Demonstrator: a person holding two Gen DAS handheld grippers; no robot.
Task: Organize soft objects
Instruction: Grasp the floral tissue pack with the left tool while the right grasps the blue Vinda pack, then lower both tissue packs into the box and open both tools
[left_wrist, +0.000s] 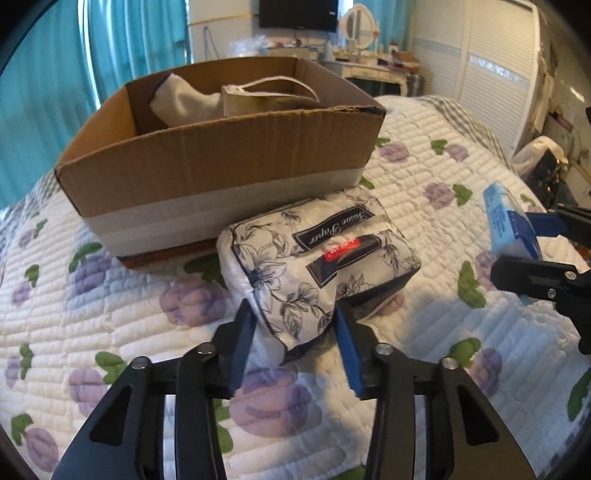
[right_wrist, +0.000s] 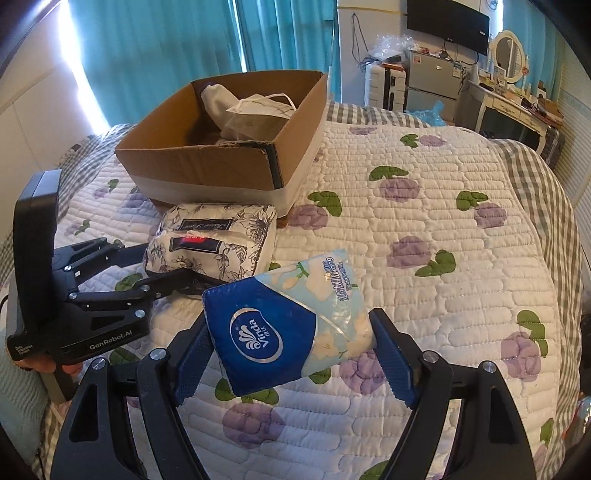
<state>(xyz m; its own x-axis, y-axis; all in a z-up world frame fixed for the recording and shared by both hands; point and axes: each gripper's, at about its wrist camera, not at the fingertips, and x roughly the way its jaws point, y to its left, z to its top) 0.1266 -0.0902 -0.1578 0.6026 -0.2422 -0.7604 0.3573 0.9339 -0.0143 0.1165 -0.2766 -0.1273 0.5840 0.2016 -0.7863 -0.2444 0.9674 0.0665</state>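
Observation:
A floral tissue pack (left_wrist: 317, 266) lies on the quilted bed just in front of a cardboard box (left_wrist: 221, 158). My left gripper (left_wrist: 295, 343) is shut on the near end of this pack; it also shows in the right wrist view (right_wrist: 166, 266) beside the floral tissue pack (right_wrist: 214, 240). My right gripper (right_wrist: 291, 350) is shut on a blue Vinda tissue pack (right_wrist: 288, 325) and holds it above the quilt. The Vinda pack (left_wrist: 511, 221) and the right gripper (left_wrist: 532, 243) show at the right of the left wrist view. The box (right_wrist: 207, 162) holds a white cloth bag (right_wrist: 255, 114).
The bed's quilt (right_wrist: 424, 229) with purple flowers stretches to the right of the box. Teal curtains (right_wrist: 184, 44) hang behind the box. A dressing table with a mirror (right_wrist: 509, 55) and a small fridge (right_wrist: 432, 77) stand beyond the bed.

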